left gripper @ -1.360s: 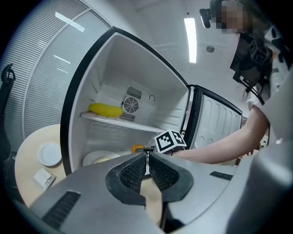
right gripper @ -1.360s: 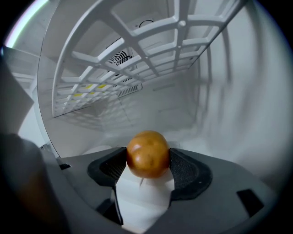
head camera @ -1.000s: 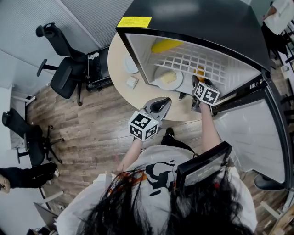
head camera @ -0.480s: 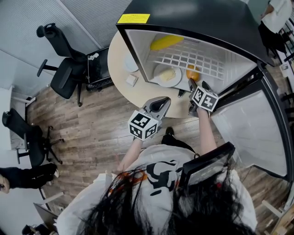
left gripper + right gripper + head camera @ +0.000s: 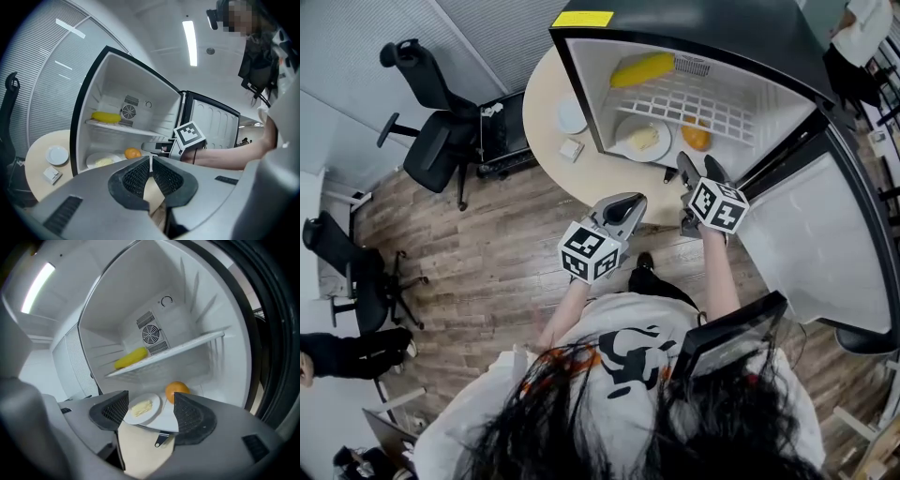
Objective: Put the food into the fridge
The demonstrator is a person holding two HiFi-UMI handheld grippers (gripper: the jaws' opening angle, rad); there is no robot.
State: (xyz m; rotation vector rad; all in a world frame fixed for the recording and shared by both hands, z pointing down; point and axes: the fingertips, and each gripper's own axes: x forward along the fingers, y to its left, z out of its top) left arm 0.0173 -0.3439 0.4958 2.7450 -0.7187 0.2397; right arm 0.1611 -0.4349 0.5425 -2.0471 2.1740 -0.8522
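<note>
The mini fridge (image 5: 712, 28) stands on a round beige table (image 5: 592, 178) with its door (image 5: 806, 244) swung wide to the person's right; all the food lies inside it. An ear of corn (image 5: 643, 68) rests on the white wire shelf (image 5: 712, 105), toward the back left. Under that shelf, on the fridge floor, a white plate (image 5: 623, 150) carries a pale yellow piece of food (image 5: 644, 137) (what kind cannot be told); an orange (image 5: 696, 138) sits just beside the plate, on its right.

The right gripper (image 5: 697, 169) is held at the fridge's open front, level with the lower compartment. Its jaws stand apart with nothing gripped between them, and its own view looks through the gap onto the plate and the orange, with the corn above on the shelf in front of the round fan grille (image 5: 150, 333).

The left gripper (image 5: 150, 161) is held further back from the fridge, near the table's edge and to the left of the right gripper. Its jaws are closed tip to tip and hold nothing, and it points toward the open fridge, so that its view takes in the corn, the orange and the plate, along with the right gripper's marker cube.

On the table to the left of the fridge lie a small white dish (image 5: 572, 116) and a small white square object (image 5: 572, 149), near each other; a black office chair (image 5: 431, 150) stands beyond on the wooden floor (image 5: 487, 272).
</note>
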